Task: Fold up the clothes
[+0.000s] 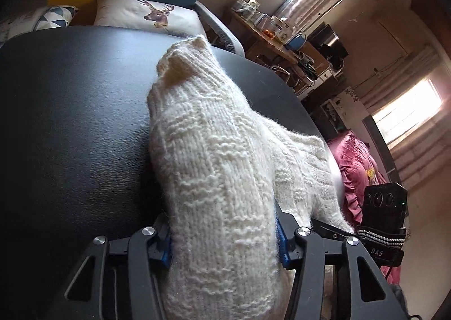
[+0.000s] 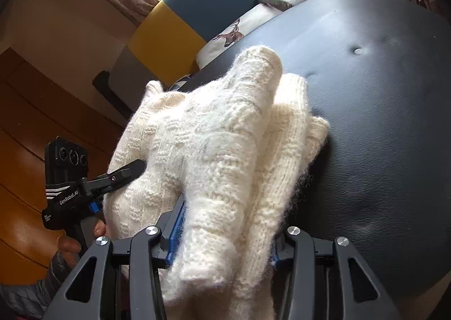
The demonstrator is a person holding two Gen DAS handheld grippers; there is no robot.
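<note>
Your white knit sweater [image 1: 214,156] lies bunched on the black padded table [image 1: 70,122], toward its near right edge. Chunky yarn, fuzzy halo, alternating ribbed and smooth bands. One tube-shaped part, probably a sleeve, runs from your left gripper [image 1: 225,238] away to the far side and ends in a small peak. In the right wrist view the sweater [image 2: 225,150] stacks in at least two layers, a rounded roll on top and a flatter layer under it on the right.

Left gripper: fingers clamped on the sweater, blue pads [image 1: 166,246] pressed into the wool on both sides. Right gripper [image 2: 225,238]: same, fingers closed on a thick wad of knit. Fingertips on both are buried in wool, so you can't see how deep the bite goes. The near end of the sweater is cut off by the frame bottom in both views. Overall garment outline is not readable.

From the right wrist view your left gripper [image 2: 124,173] sits at the sweater's left edge, your hand [image 2: 70,243] on its handle, grey sleeve partly cropped.

Table surface is leather-like, grained, with button dimples [image 2: 358,51]. Beyond the far edge: a deer-print cushion [image 1: 152,13] and a yellow and teal chair back [image 2: 191,18]. A cluttered wooden shelf [image 1: 267,35] is far right, its contents too small to identify.
</note>
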